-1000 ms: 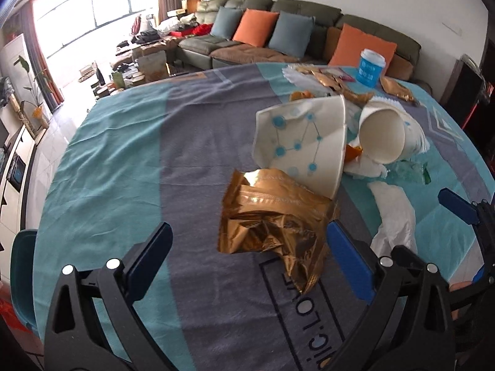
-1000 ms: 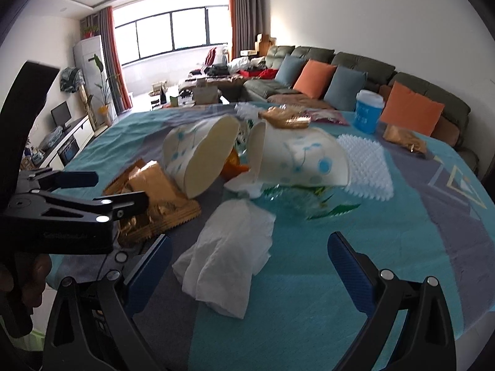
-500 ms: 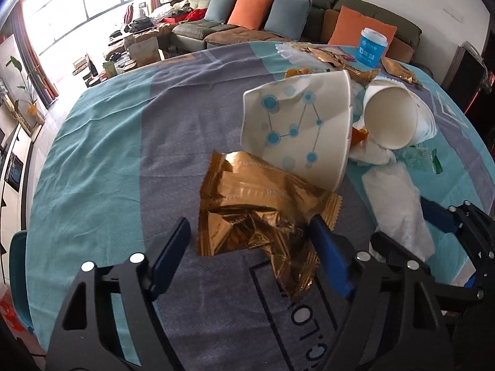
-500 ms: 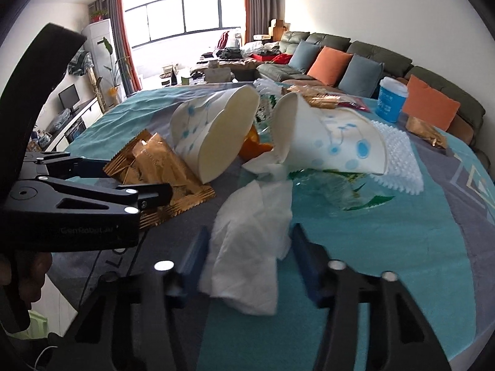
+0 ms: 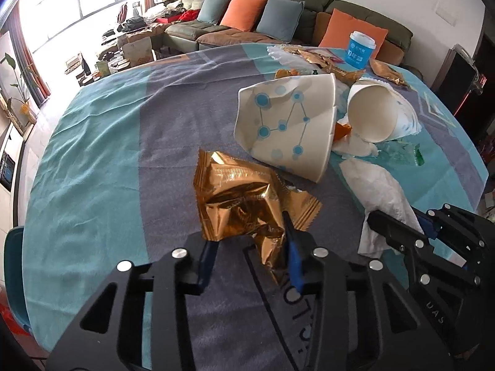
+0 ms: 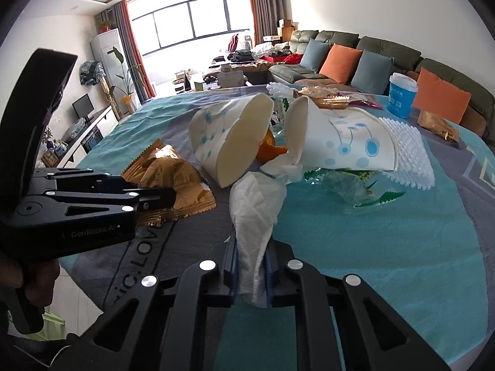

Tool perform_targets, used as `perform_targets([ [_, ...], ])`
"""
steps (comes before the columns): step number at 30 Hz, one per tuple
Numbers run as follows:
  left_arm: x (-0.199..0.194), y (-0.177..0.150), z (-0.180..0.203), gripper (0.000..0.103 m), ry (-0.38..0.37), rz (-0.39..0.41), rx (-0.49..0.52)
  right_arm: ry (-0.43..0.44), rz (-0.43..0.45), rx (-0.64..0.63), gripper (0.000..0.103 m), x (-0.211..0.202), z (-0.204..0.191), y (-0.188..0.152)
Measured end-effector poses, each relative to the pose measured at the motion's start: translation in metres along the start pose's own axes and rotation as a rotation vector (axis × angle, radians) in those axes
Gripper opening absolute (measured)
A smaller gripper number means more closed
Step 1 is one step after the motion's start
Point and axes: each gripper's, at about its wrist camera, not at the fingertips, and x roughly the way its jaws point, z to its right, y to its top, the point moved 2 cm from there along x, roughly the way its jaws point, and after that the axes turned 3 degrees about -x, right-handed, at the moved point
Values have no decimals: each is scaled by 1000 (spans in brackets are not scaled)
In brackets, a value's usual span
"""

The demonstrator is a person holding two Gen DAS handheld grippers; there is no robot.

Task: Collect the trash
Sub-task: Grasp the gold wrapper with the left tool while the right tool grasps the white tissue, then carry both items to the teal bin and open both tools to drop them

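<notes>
Since one second ago both of my tongs went from fully spread to narrow. My left tongs (image 5: 247, 256) are closing now on the gold wrapper (image 5: 244, 204); its crumpled lower end is between the blue pads and they already touch it. My right tongs (image 6: 251, 273) are pressed together and pinch the near end of the white tissue (image 6: 255, 213), which was lying loose between them before.

Two paper cups lie on their sides in the middle of the counter (image 5: 102, 142). The left cup (image 6: 229, 142) looks empty. The right cup (image 6: 337, 136) also shows nothing inside; an orange peel (image 6: 269, 150) lies between the two rims. A blue cup with a lid (image 6: 401, 94) stands upright near the far edge.

The wrapper lies toward the near edge, just before the left cup. The tissue runs from the right cup's mouth toward me.
</notes>
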Motion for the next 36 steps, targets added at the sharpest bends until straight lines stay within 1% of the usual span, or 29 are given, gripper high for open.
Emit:
perform_targets([
  [5,-14,-3,-5,32,-14,23,-23,2,25,-7,10,-11,-2,2],
  [7,-15,-4,-6,24,-13,20,-31,0,28,-10,10,-14,-2,3],
  [8,-16,-3,-7,22,-14,22,-31,-1,30,-10,10,-15,-2,3],
  [13,-30,-2,-14,22,6,54,-43,3,48,-32,10,-22,-10,5],
  [21,-56,-3,-53,21,78,110,-122,52,95,-107,10,-35,-41,21],
  [24,-68,-7,-76,21,104,137,-167,87,103,-138,10,-31,-55,33],
  [28,-91,-10,-117,21,152,181,-245,147,130,-196,10,-26,-84,55],
  [31,-112,-18,-153,21,190,218,-315,207,144,-258,10,-16,-116,76],
  [36,-147,-40,-217,21,274,262,-429,305,153,-342,11,1,-169,106],
])
